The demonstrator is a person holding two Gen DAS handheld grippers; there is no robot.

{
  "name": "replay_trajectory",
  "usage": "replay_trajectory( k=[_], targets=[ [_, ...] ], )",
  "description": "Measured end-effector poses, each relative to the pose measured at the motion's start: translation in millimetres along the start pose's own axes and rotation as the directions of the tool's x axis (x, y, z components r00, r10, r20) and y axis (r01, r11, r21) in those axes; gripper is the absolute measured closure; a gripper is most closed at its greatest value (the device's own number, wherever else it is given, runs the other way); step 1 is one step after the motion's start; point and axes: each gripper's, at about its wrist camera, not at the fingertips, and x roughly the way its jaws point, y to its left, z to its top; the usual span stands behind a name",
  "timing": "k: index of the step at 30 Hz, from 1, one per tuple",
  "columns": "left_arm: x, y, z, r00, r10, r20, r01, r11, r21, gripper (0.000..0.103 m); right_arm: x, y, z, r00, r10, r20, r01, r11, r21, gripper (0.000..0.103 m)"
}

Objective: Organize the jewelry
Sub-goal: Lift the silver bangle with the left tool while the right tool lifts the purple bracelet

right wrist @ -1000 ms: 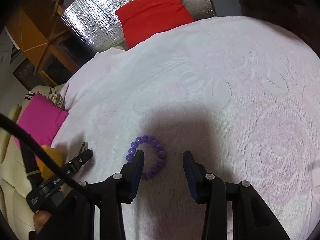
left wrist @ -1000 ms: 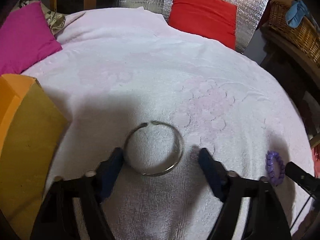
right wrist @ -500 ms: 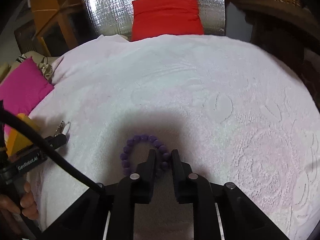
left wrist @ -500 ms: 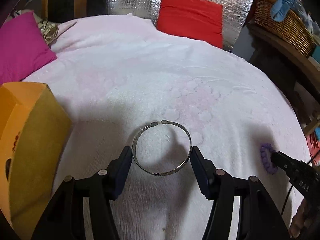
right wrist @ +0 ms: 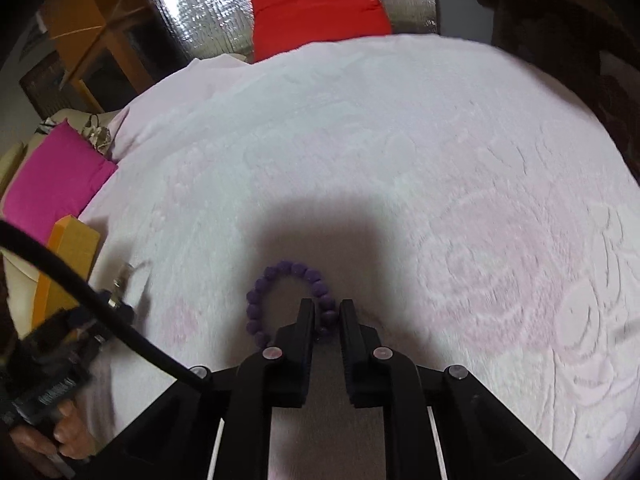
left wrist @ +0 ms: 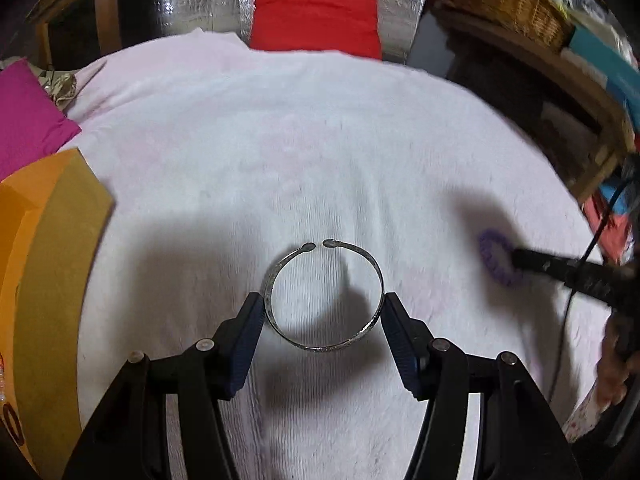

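Our left gripper (left wrist: 324,316) clasps the stiff, slippery metal bangle (left wrist: 323,295) across its width above the bed (left wrist: 320,140). Our right gripper (right wrist: 325,316), jaws just closing, pinches the light bead bracelet (right wrist: 280,296) by its right-hand beads.

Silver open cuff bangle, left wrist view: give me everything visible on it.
The silver open cuff bangle is a thin metal ring with a speckled, engraved-looking surface and a small gap at its far side between two rounded knob ends. It is unbent and sits between the left tongs, whose blue pads press its two sides. Whether it rests on the pale pink embossed blanket below is unclear.
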Motion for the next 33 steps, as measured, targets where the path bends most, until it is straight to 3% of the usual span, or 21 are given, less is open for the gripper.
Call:
replay_trajectory(
  k=[4,6,8,11,12,14,15,21,24,26,33],
  targets=[
    [2,4,-3,1.000,-0.013,-0.023,0.013,1.000,0.011,0.041,-6,-6,0,1.000,0.013,-0.015,-0.012,0.999,0.038,0.084],
    [-3,6,-5,0.999,-0.030,-0.021,0.030,1.000,0.008,0.037,-8,-8,2,1.000,0.007,-0.012,-0.006,0.999,0.042,0.076],
    [-8,7,-9,0.999,-0.044,-0.023,0.044,0.999,0.013,0.035,-9,-9,3,1.000,0.005,-0.011,-0.004,0.999,0.052,0.054],
    [-12,7,-13,0.999,-0.045,-0.025,0.046,0.999,0.026,0.035,-14,-8,7,1.000,0.004,0.031,-0.006,0.999,0.046,0.053],
    [-16,9,-16,0.999,-0.047,-0.022,0.048,0.999,0.025,0.035,-15,-7,7,0.999,-0.001,0.035,0.000,0.999,0.039,0.053],
    [-19,11,-18,0.999,-0.050,-0.015,0.050,0.999,0.016,0.035,-16,-5,8,0.999,-0.006,0.031,0.005,1.000,0.027,0.067],
    [-19,11,-18,0.999,-0.051,-0.012,0.051,0.999,0.013,0.035,-13,-2,9,1.000,-0.006,0.025,0.006,1.000,0.018,0.070],
    [-9,8,-10,0.998,-0.055,-0.019,0.054,0.998,-0.015,0.035,6,12,3,0.997,-0.081,-0.009,0.081,0.995,-0.055,0.073],
    [-4,6,-5,0.999,-0.047,-0.014,0.047,0.999,-0.019,0.035,8,22,0,0.992,-0.122,0.027,0.125,0.985,-0.119,0.077],
    [0,4,-5,0.999,-0.036,-0.011,0.036,0.999,-0.013,0.035,9,25,-1,0.992,-0.121,0.039,0.126,0.983,-0.134,0.090],
    [7,-4,-2,0.999,0.022,0.024,-0.023,0.999,0.039,0.040,5,24,0,0.993,-0.106,0.052,0.112,0.985,-0.132,0.091]
  ],
)
